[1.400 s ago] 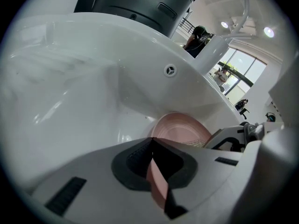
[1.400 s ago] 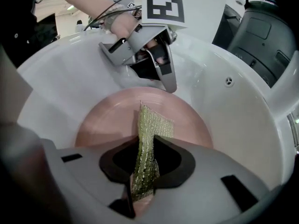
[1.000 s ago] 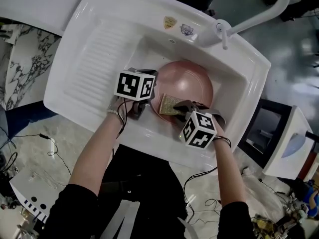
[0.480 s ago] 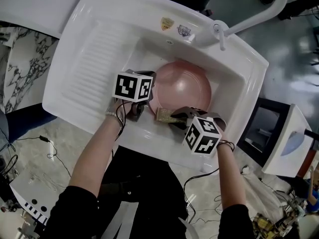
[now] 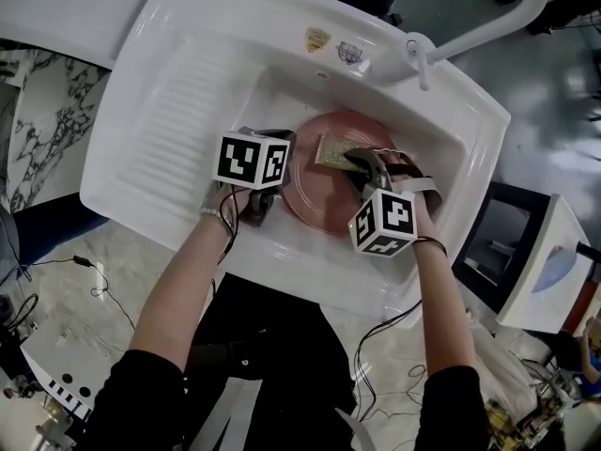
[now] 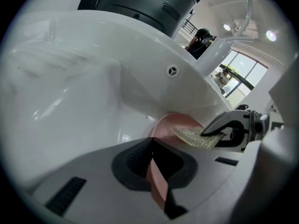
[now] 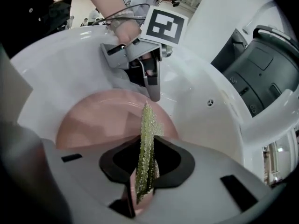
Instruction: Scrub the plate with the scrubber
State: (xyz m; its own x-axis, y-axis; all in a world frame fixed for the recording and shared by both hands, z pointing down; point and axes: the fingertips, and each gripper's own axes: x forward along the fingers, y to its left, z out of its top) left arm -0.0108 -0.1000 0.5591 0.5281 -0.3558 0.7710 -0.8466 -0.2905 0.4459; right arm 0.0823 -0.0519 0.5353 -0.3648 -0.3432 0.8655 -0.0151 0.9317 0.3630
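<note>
A pink plate (image 5: pixel 329 200) stands tilted in the basin of the white sink (image 5: pixel 282 83). My left gripper (image 5: pixel 270 195) is shut on the plate's left rim; in the left gripper view the pink edge (image 6: pixel 156 183) runs between its pads. My right gripper (image 5: pixel 362 163) is shut on a flat yellow-green scrubber (image 5: pixel 338 150), which lies against the far part of the plate. In the right gripper view the scrubber (image 7: pixel 147 139) stands on edge between the jaws over the plate (image 7: pixel 103 120), with the left gripper (image 7: pixel 152 85) just beyond it.
A white faucet (image 5: pixel 488 22) arches over the sink's back right corner. A ribbed drainboard (image 5: pixel 178 111) fills the sink's left half. An overflow hole (image 6: pixel 172 70) marks the basin's back wall. A white cabinet (image 5: pixel 531 271) stands to the right on a floor with cables.
My right gripper has carried the scrubber from the plate's near edge across to its far part. The left gripper has kept its hold on the rim in the same place.
</note>
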